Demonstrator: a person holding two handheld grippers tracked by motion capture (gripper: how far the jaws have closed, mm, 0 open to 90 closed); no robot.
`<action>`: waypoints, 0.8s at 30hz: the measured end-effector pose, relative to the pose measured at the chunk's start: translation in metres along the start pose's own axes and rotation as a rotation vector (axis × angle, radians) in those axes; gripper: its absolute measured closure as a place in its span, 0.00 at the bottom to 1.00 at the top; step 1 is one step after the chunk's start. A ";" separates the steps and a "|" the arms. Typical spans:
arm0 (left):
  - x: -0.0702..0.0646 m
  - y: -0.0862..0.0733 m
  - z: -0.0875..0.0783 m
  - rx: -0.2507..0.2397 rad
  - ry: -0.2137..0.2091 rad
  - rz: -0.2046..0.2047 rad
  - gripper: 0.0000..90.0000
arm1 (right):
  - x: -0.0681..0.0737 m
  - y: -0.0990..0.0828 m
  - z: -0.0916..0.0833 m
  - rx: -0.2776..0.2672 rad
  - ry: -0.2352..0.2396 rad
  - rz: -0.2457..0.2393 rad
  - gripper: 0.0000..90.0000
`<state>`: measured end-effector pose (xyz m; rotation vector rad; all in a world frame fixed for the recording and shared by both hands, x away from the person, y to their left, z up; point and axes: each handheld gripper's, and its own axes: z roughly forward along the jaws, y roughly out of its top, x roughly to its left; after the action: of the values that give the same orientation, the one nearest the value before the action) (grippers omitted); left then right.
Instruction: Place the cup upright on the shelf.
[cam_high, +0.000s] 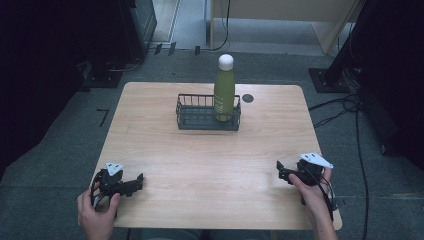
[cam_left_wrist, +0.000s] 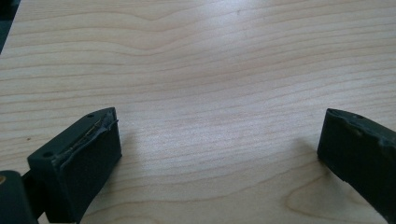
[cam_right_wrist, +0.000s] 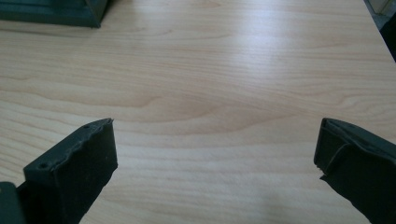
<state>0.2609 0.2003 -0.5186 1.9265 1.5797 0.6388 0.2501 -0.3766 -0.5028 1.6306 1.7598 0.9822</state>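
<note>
A green bottle (cam_high: 224, 93) with a white cap stands upright in the right end of a dark wire basket (cam_high: 196, 120) at the back middle of the wooden table (cam_high: 210, 160). My left gripper (cam_high: 135, 182) rests near the front left corner, held by a hand, its jaws wide apart over bare wood (cam_left_wrist: 219, 122). My right gripper (cam_high: 281, 173) sits near the front right edge, also open with nothing between its jaws (cam_right_wrist: 218, 127). A corner of the basket (cam_right_wrist: 51, 12) appears at the top left of the right gripper view. Both grippers are far from the basket.
A small black round disc (cam_high: 247, 98) lies on the table just right of the basket. Dark equipment and cables (cam_high: 345, 105) lie on the floor around the table. Bare wood stretches between the grippers and the basket.
</note>
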 end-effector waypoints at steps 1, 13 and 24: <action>0.000 0.000 0.000 0.000 0.000 0.000 0.00 | -0.001 -0.001 -0.001 0.003 -0.005 0.005 0.00; 0.000 0.000 0.000 0.000 0.000 0.000 0.00 | -0.019 -0.024 -0.014 0.030 -0.059 0.012 0.00; 0.000 0.000 0.000 0.000 0.000 -0.001 0.00 | -0.034 -0.040 -0.024 0.061 -0.104 0.017 0.00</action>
<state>0.2609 0.2002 -0.5186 1.9251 1.5806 0.6388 0.2112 -0.4138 -0.5236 1.7056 1.7248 0.8430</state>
